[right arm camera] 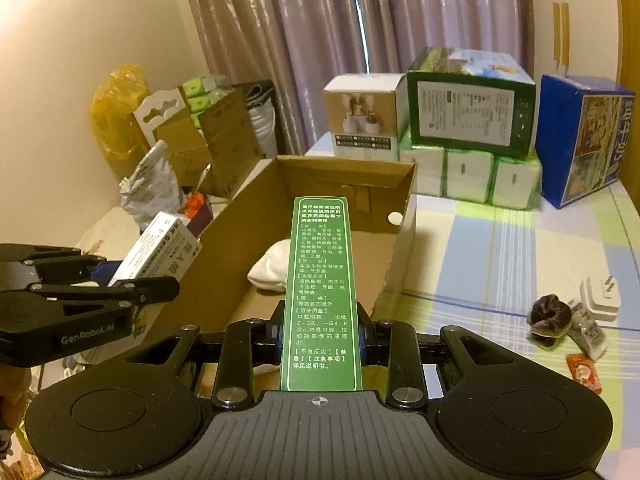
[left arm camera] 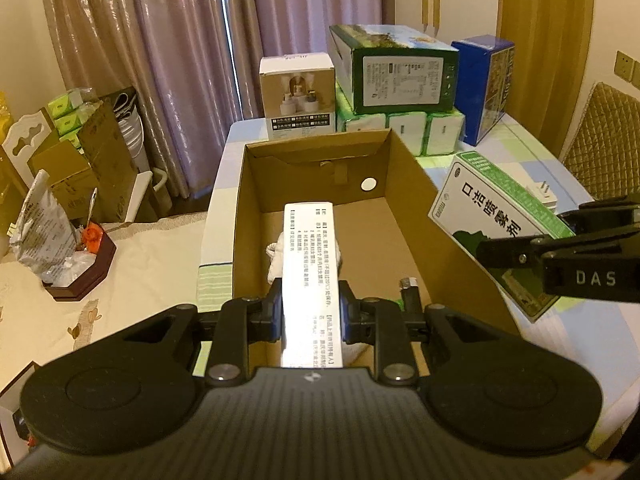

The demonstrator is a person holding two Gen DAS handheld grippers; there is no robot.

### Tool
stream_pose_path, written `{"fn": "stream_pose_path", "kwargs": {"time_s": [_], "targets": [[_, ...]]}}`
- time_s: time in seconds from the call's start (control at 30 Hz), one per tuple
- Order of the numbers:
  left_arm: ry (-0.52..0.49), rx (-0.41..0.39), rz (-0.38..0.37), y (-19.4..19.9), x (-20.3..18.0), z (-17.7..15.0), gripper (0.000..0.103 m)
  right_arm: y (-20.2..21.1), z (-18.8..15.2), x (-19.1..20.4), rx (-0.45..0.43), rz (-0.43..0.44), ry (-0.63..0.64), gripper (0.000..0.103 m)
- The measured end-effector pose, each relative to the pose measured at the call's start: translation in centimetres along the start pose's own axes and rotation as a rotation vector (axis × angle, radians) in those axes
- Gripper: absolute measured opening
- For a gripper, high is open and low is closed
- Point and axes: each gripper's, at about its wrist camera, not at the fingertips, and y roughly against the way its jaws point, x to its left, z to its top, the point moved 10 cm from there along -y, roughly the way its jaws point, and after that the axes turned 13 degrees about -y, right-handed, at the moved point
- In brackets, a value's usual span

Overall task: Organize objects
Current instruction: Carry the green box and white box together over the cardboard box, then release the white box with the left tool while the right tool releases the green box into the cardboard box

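- The left gripper [left arm camera: 310, 312] is clamped on a long white medicine carton with black printed text [left arm camera: 310, 280], its jaws pressed against the carton's two long sides.
- That carton hangs over the open brown cardboard box [left arm camera: 408, 184], pointing towards the box's far wall.
- Just beyond the left gripper, on the box floor, lies a bundled white cloth [left arm camera: 276, 256]; part of it is hidden by the carton.
- The right gripper [right arm camera: 320, 330] is closed on a green-and-white medicine carton with large black characters [right arm camera: 320, 280], held to the right of the left gripper at the box's right wall.
- On the checked table [right arm camera: 500, 264], to the right of the right gripper, lie a dark brown hair scrunchie [right arm camera: 548, 320] and a white plug adapter [right arm camera: 600, 296], near each other.
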Motion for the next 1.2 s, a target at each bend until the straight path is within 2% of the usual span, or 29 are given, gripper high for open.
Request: {"fn": "stream_pose_path", "kwargs": {"time_s": [0.5,0.53,0.6,0.83,1.0,1.03,1.07,1.1,1.2], "targets": [[-0.027,0.040,-0.041,-6.7,-0.5,-0.4,0.022,-3.6,0.3,-1.1,0.031,-0.002,-0.035,0.028],[-0.022,0.039,-0.040,-6.8,-0.3,-0.3,0.023,-3.6,0.3,-1.1,0.031,0.001,-0.037,0.028],[-0.010,0.023,-0.036,-6.4,-0.1,0.0,0.033,-3.6,0.4,-1.0,0.027,0.004,-0.041,0.028],[0.030,-0.012,-0.005,-4.4,1.2,0.3,0.040,-3.6,0.1,-0.3,0.028,0.013,-0.037,0.028],[0.069,-0.019,0.008,-3.1,1.6,-0.3,0.049,-3.9,0.4,0.2,0.012,0.040,-0.044,0.029],[0.074,-0.019,0.012,-2.9,1.7,-0.5,0.050,-3.9,0.5,0.2,0.014,0.051,-0.058,0.044],[0.079,-0.020,0.014,-2.6,1.7,-0.7,0.051,-3.7,0.6,0.1,0.008,0.059,-0.074,0.069],[0.086,-0.019,0.015,-2.4,1.8,-1.0,0.053,-3.3,0.7,0.0,-0.012,0.061,-0.081,0.075],[0.103,-0.024,0.017,-1.6,1.8,-1.5,0.056,-2.0,0.5,-0.5,-0.034,0.063,-0.081,0.077]]}}
